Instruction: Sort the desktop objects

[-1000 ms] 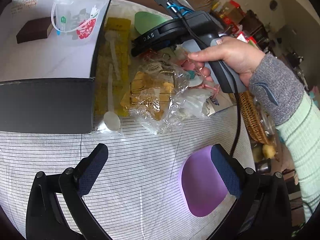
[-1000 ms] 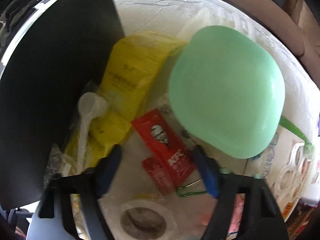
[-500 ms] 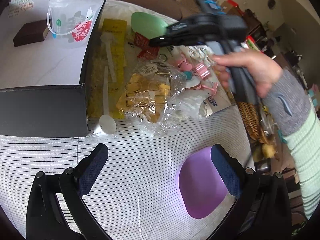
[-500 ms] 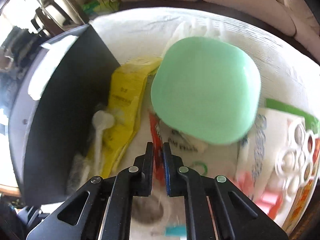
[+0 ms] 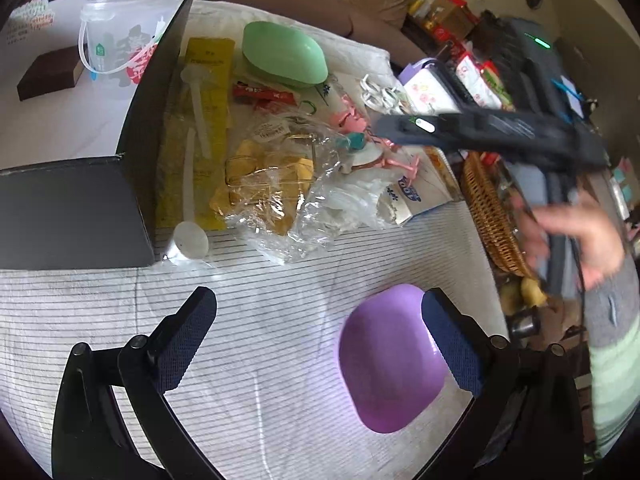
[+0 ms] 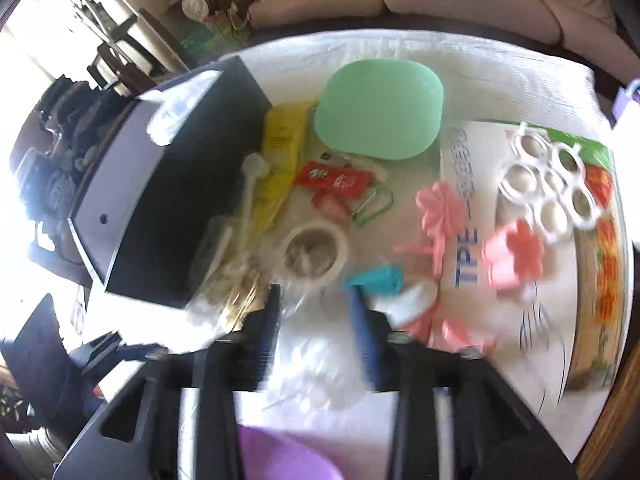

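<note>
A pile of small objects lies on the white cloth: a green dish (image 5: 284, 58) (image 6: 380, 108), red sauce packets (image 5: 264, 94) (image 6: 332, 178), a tape roll (image 6: 314, 254), a green clip (image 6: 372, 204), pink clips (image 6: 444, 212) and a clear bag of gold clips (image 5: 272, 176). A purple dish (image 5: 390, 364) (image 6: 276, 454) lies near the front edge. My left gripper (image 5: 318, 344) is open and empty above the striped cloth, left of the purple dish. My right gripper (image 6: 316, 328) is blurred, open and empty, raised above the pile's near side; it shows in the left wrist view (image 5: 384, 126).
A black box (image 5: 132, 152) (image 6: 176, 216) at the left holds a clear bucket (image 5: 124, 44) and a brown block (image 5: 48, 76). A yellow packet (image 5: 204, 120) and white spoons (image 5: 192, 236) lie beside it. A wicker basket (image 5: 488, 220) stands right. White rings (image 6: 548, 184) lie on a printed bag.
My right gripper was open over the red packets, shut half a second ago, and is now open again, pulled back and raised with nothing in it. The left gripper has not moved.
</note>
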### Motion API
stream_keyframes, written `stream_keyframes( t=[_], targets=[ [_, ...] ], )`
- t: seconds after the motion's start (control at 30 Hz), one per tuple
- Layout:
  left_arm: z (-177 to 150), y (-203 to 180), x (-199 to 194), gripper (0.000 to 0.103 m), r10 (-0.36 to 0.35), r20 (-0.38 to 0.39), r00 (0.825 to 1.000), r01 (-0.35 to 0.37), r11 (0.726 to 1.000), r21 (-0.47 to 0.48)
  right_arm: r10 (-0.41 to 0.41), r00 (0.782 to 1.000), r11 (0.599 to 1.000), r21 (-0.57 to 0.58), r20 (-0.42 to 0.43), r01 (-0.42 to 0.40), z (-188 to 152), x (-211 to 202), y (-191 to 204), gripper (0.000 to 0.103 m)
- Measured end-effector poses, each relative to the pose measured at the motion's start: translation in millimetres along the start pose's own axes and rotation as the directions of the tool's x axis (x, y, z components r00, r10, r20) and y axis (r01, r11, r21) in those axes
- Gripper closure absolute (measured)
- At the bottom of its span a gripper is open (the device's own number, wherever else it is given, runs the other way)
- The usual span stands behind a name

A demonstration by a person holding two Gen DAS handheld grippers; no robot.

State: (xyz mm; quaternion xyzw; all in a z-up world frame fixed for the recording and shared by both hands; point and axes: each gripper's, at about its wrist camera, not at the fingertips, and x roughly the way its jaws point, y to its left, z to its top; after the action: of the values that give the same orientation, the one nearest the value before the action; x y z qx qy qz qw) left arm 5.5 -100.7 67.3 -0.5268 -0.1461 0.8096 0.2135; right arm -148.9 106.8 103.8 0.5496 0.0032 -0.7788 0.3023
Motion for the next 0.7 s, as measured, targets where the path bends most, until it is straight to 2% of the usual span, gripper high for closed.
stream_keyframes(
  t=[0.03, 0.23, 0.33, 0.4, 0.47, 0.53, 0.57, 0.6, 0.7],
  targets=[
    [1, 3, 1, 0.000, 0.007, 0.001, 1.000, -0.007, 1.000, -0.007, 0.003, 1.000, 1.000, 0.004, 0.018, -0.003, -9, -4, 4, 0.045],
    [5, 12, 6, 0.002, 0.021, 0.054, 0.998, -0.018, 0.999, -0.048, 0.032, 0.989, 0.997, 0.065, 0.141, -0.041, -43, -13, 13, 0.044],
    [8, 10, 10, 0.015, 0.045, 0.075, 0.996, -0.041, 0.998, -0.052, 0.090, 0.975, 0.988, 0.104, 0.201, -0.113, -53, -9, 13, 0.042],
    [11, 8, 16, 0.028, 0.060, 0.079, 0.995, -0.057, 0.997, -0.048, 0.101, 0.973, 0.986, 0.106, 0.208, -0.125, -54, -2, 15, 0.041],
    [14, 8, 25, 0.034, 0.085, 0.068, 0.994, -0.082, 0.996, -0.042, 0.103, 0.972, 0.985, 0.112, 0.213, -0.129, -54, 3, 16, 0.039],
    [17, 10, 33, 0.044, 0.082, 0.065, 0.995, -0.079, 0.995, -0.053, 0.124, 0.964, 0.977, 0.142, 0.234, -0.160, -53, 4, 14, 0.038],
    [19, 11, 35, 0.058, 0.070, 0.070, 0.995, -0.066, 0.996, -0.065, 0.133, 0.961, 0.972, 0.157, 0.244, -0.174, -52, 3, 12, 0.038],
    [20, 10, 36, 0.064, 0.054, 0.080, 0.995, -0.049, 0.996, -0.069, 0.139, 0.959, 0.969, 0.165, 0.248, -0.183, -52, 3, 11, 0.038],
    [26, 0, 35, 0.067, 0.022, 0.095, 0.995, -0.019, 0.999, -0.029, 0.137, 0.960, 0.969, 0.168, 0.243, -0.180, -52, 2, 9, 0.038]
  ],
)
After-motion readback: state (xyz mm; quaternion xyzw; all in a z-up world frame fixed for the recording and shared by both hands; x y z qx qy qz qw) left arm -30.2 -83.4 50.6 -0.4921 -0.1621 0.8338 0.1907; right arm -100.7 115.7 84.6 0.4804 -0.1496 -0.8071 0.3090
